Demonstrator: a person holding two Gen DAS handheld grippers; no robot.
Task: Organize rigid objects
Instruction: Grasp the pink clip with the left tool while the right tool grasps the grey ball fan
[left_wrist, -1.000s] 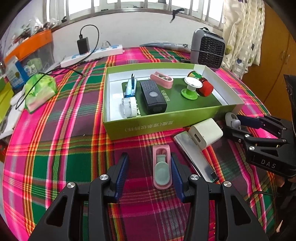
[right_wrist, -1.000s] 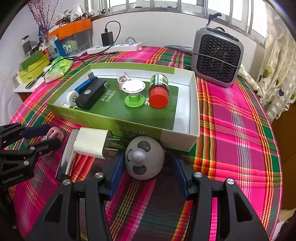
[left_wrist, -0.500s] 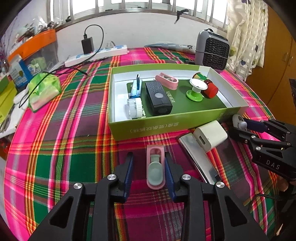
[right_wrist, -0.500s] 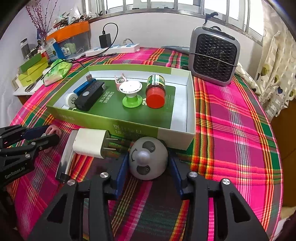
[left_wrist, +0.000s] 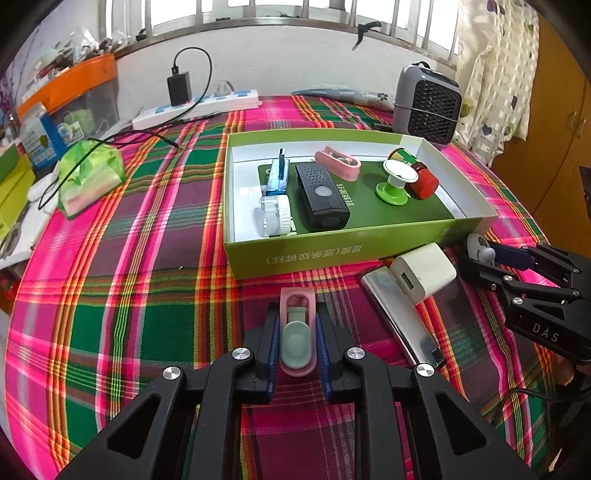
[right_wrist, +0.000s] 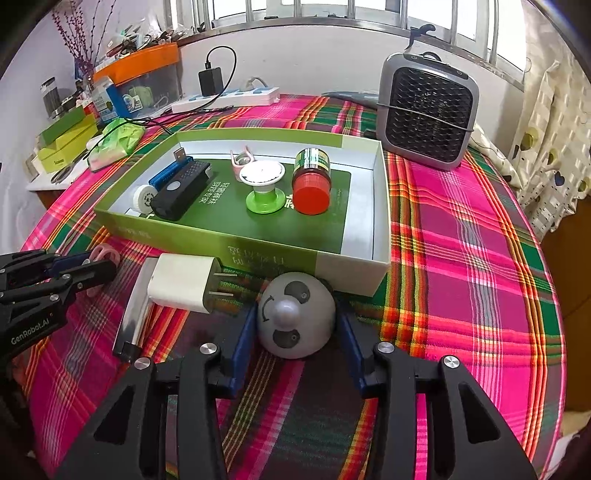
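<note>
Pink clip (left_wrist: 296, 332) lies on the plaid table (left_wrist: 110, 295) in front of the green box (left_wrist: 332, 254), and my left fingers (left_wrist: 272, 341), spread wide a second ago, are closing on it, pads now against both its sides. My right fingers (right_wrist: 243, 341), also wider before, now pinch the grey dome toy (right_wrist: 295, 319) at the box's near corner. From the left view only a sliver of that toy shows behind my right gripper (left_wrist: 517, 275). The white charger (right_wrist: 183, 282) hides part of the silver bar (right_wrist: 133, 314) under it.
</note>
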